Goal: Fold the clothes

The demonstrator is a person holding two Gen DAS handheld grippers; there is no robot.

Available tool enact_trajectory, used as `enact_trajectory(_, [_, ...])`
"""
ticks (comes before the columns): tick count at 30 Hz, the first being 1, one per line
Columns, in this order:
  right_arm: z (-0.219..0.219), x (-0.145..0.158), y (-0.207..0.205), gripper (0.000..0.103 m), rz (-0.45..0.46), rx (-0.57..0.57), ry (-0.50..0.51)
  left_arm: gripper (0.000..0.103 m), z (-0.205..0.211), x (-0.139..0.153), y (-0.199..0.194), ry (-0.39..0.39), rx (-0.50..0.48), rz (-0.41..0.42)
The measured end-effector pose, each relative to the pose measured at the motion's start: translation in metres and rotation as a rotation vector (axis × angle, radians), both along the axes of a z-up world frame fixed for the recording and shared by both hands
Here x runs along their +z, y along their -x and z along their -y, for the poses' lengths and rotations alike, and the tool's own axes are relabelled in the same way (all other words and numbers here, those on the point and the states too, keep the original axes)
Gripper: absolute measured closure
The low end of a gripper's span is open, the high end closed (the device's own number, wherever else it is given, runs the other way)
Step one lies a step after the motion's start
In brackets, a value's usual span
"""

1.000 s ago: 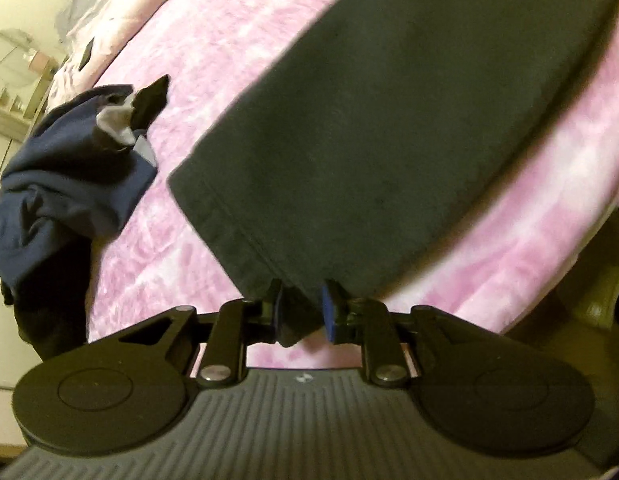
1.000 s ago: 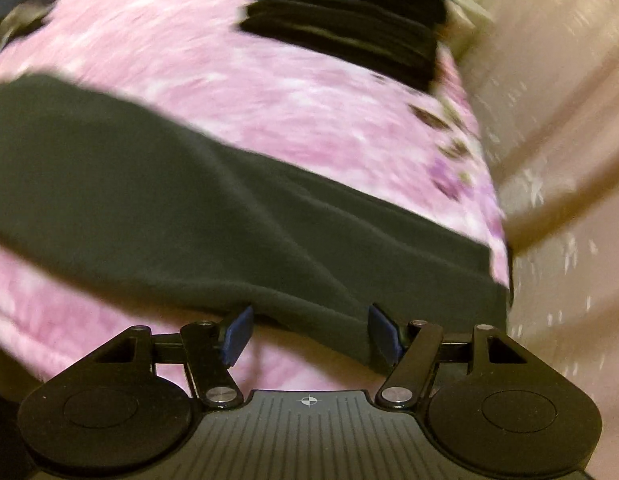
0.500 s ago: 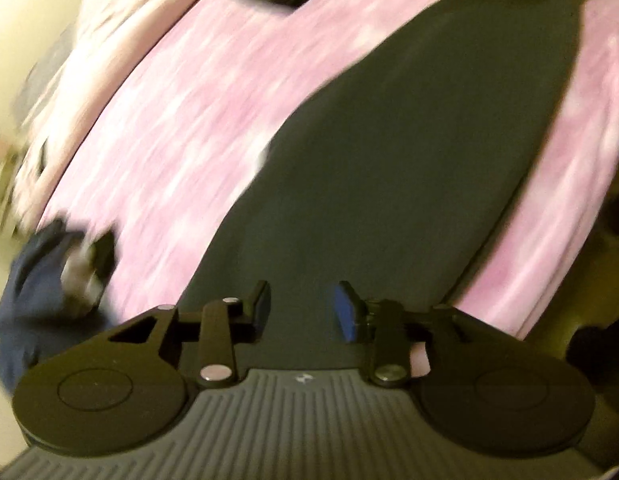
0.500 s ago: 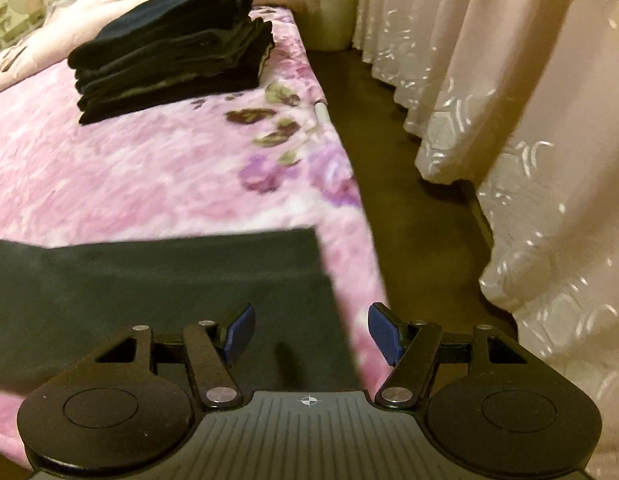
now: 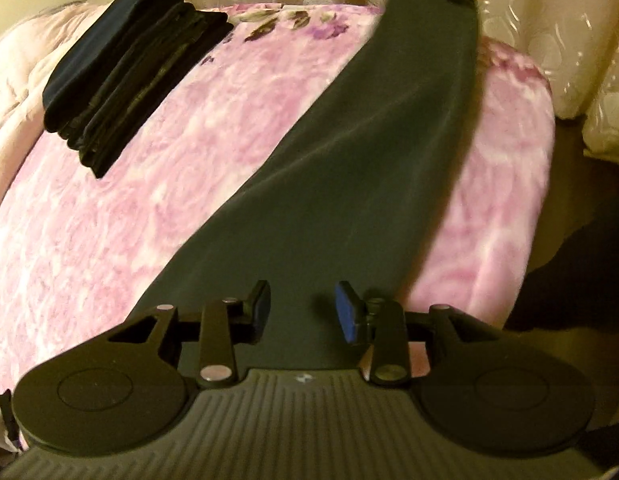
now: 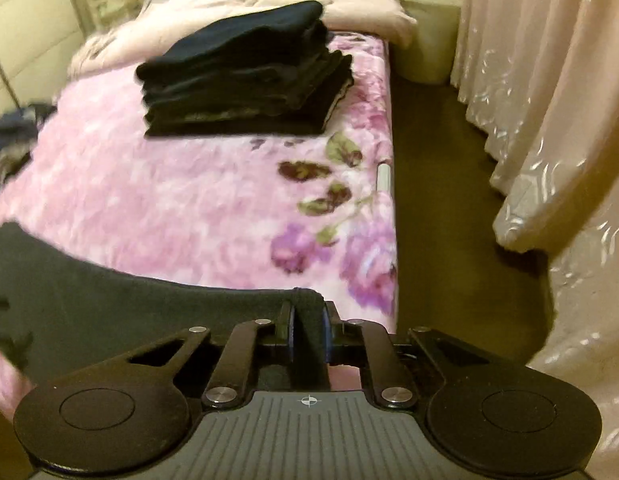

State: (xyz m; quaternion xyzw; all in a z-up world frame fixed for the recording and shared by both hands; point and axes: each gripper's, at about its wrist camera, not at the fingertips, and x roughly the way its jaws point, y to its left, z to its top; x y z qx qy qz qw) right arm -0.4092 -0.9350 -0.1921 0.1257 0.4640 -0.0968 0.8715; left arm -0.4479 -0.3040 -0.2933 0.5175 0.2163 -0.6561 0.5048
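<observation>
Dark grey cloth (image 5: 361, 152) lies in a long band across the pink floral blanket (image 5: 157, 200) on the bed, running from under the left gripper up toward the curtain side. Going left to right in the left wrist view: a pale pink duvet (image 5: 13, 92) sits at the far left, then a stack of folded dark clothes (image 5: 125, 76) rests on the blanket well apart from the band, then the band itself, then the bare blanket edge and the dark floor (image 5: 581, 208), with patterned curtains (image 5: 569, 32) behind. The left gripper (image 5: 303, 306) hangs over the near end of the band, its blue pads apart and pressing on nothing. In the right wrist view a crumpled blue garment (image 6: 13, 140) lies at the left edge, the folded stack (image 6: 245, 80) stands farther up the bed, and the floor strip and curtains fill the right. The right gripper (image 6: 308, 322) has its jaws closing, and a bunched corner of the cloth (image 6: 109, 304) is pinched between its pads at the bed's edge.
</observation>
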Motion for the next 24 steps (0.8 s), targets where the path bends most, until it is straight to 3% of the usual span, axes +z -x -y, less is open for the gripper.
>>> enact_trajectory(2, [0.005,-0.020,-0.007,0.088,-0.076,0.027,-0.006,0.071,0.007,-0.007,0.006,-0.021,-0.001,-0.002])
enact_trajectory(4, [0.007,-0.027,-0.004,0.072,-0.091,0.029,-0.003,0.071,0.008,-0.010,0.005,-0.033,-0.014,0.015])
enact_trajectory(5, [0.009,-0.027,-0.001,0.053,-0.087,0.018,-0.003,0.071,0.008,-0.011,0.004,-0.038,-0.011,0.023])
enact_trajectory(6, [0.009,-0.027,0.003,0.044,-0.079,0.001,-0.004,0.071,0.009,-0.010,0.000,-0.044,0.000,0.026])
enact_trajectory(13, [0.006,-0.025,0.022,0.044,-0.124,-0.085,0.027,0.069,0.010,-0.034,-0.032,-0.153,0.135,0.041])
enact_trajectory(16, [0.000,-0.013,0.031,0.044,-0.103,-0.131,0.036,0.068,0.003,-0.033,-0.037,-0.148,0.144,0.046])
enact_trajectory(22, [-0.032,-0.002,0.053,0.044,-0.035,-0.284,-0.209,0.068,-0.015,-0.016,-0.041,-0.085,0.155,0.068])
enact_trajectory(24, [-0.041,-0.010,0.063,0.044,-0.044,-0.360,-0.280,0.068,-0.015,-0.005,-0.033,-0.038,0.140,0.024])
